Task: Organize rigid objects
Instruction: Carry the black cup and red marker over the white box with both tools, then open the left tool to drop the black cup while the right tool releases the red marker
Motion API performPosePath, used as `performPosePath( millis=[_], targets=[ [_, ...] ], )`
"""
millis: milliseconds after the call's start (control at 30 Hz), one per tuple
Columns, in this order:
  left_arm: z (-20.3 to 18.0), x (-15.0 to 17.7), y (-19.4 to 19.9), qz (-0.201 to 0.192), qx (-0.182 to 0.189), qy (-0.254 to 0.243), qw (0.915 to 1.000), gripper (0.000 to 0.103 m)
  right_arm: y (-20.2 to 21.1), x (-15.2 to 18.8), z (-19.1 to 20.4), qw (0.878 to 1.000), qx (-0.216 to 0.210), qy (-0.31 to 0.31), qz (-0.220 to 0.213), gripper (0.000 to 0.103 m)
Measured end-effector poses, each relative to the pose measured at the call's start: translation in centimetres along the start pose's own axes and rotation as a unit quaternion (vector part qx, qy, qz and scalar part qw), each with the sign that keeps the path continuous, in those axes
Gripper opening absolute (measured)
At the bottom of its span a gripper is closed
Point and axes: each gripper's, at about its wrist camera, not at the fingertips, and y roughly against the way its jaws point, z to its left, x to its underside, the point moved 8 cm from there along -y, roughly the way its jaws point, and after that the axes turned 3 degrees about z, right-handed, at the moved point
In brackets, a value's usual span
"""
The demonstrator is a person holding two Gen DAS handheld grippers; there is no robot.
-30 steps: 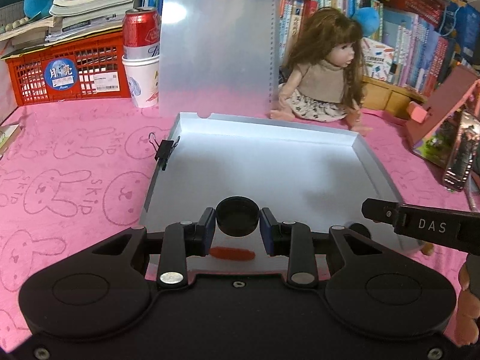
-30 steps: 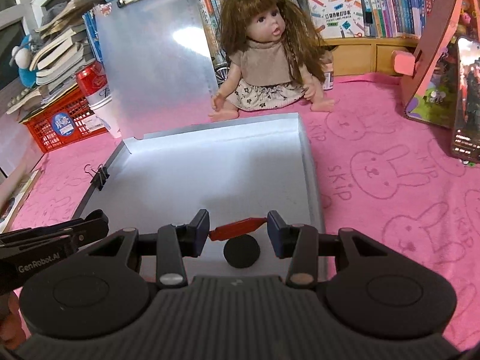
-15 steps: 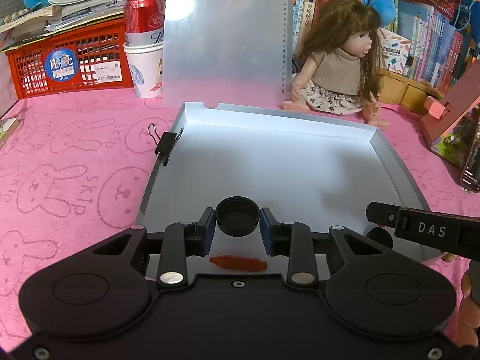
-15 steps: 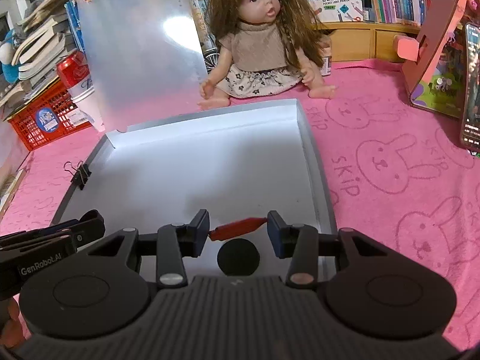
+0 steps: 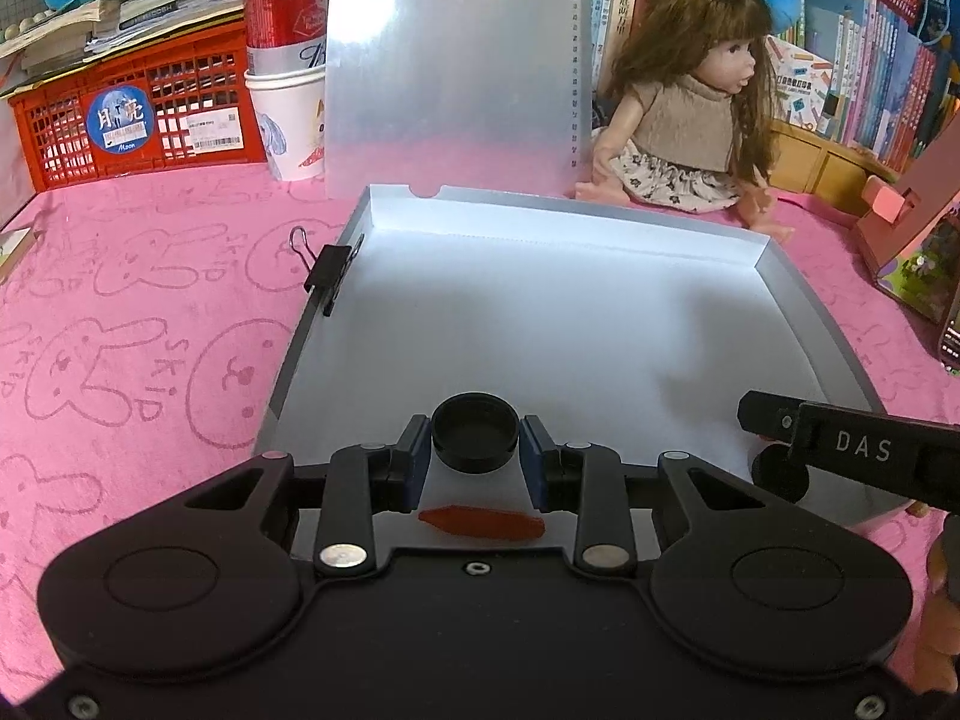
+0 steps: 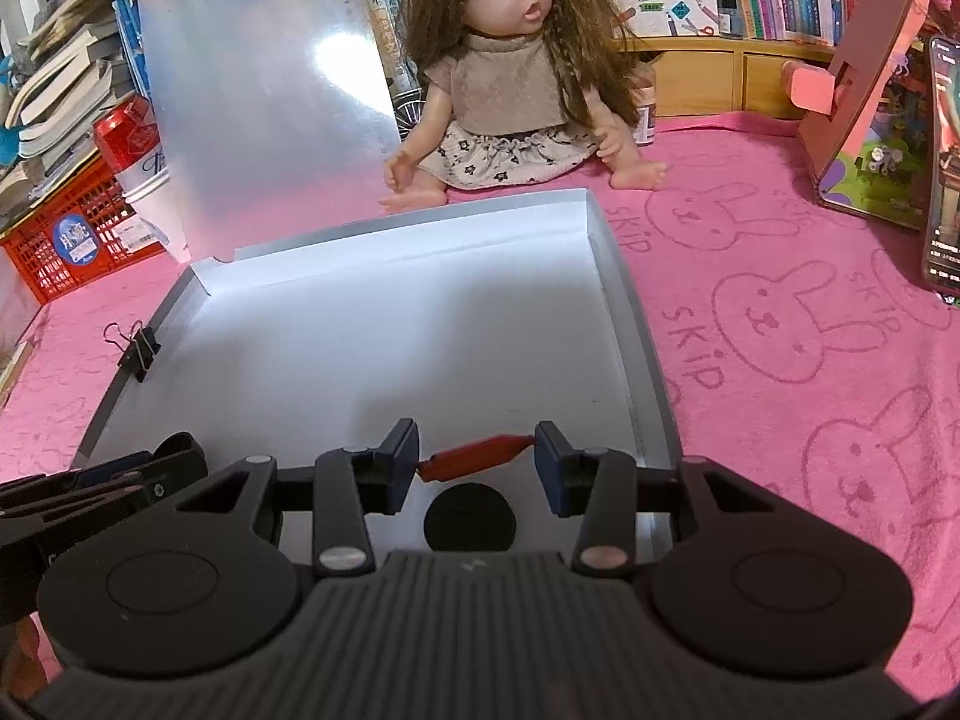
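My left gripper [image 5: 475,456] is shut on a round black cap [image 5: 475,432] and holds it over the near part of an open grey box [image 5: 600,324]. My right gripper [image 6: 475,461] is shut on a small red pen-like piece [image 6: 474,457], held end to end over the same box [image 6: 420,324]. In the left wrist view the red piece [image 5: 482,523] shows below the cap. In the right wrist view the black cap [image 6: 470,517] shows below the red piece. The right gripper's finger [image 5: 840,450] enters the left wrist view at the right.
A black binder clip [image 5: 327,276] sits on the box's left wall. The translucent lid [image 5: 450,60] stands up behind. A doll [image 5: 684,108] sits past the far edge. A red basket [image 5: 138,114], a can in a paper cup [image 5: 288,60] and books stand at the back.
Both grippers have lifted slightly and pulled back over the box with their objects still held; the views tilt a little. Grips are unchanged.
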Motion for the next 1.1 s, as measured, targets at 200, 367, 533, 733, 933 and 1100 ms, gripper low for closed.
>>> performPosePath(
  millis=[200, 367, 533, 733, 933, 1100],
  targets=[
    [0.1, 0.3, -0.4, 0.004, -0.003, 0.001, 1.0, 0.031, 0.0, 0.0, 0.0, 1.0, 0.0, 0.002, -0.002, 0.047],
    [0.0, 0.4, -0.5, 0.003, -0.004, -0.005, 1.0, 0.031, 0.0, 0.1, 0.2, 1.0, 0.0, 0.004, -0.003, 0.047],
    [0.0, 0.6, -0.4, 0.003, -0.002, -0.004, 1.0, 0.031, 0.1, 0.2, 0.2, 1.0, -0.005, 0.004, -0.006, 0.049],
    [-0.3, 0.7, 0.3, -0.005, 0.0, -0.009, 0.9999, 0.039, 0.2, 0.2, 0.2, 1.0, -0.007, 0.005, -0.008, 0.059],
    [-0.5, 0.7, 1.5, -0.015, 0.006, -0.014, 0.9998, 0.047, 1.1, 0.3, 0.1, 1.0, -0.01, 0.01, -0.017, 0.065],
    [-0.6, 1.0, 2.3, -0.024, 0.005, -0.023, 0.9994, 0.057, 2.2, 0.2, 0.1, 0.999, -0.016, 0.015, -0.027, 0.069]
  ],
)
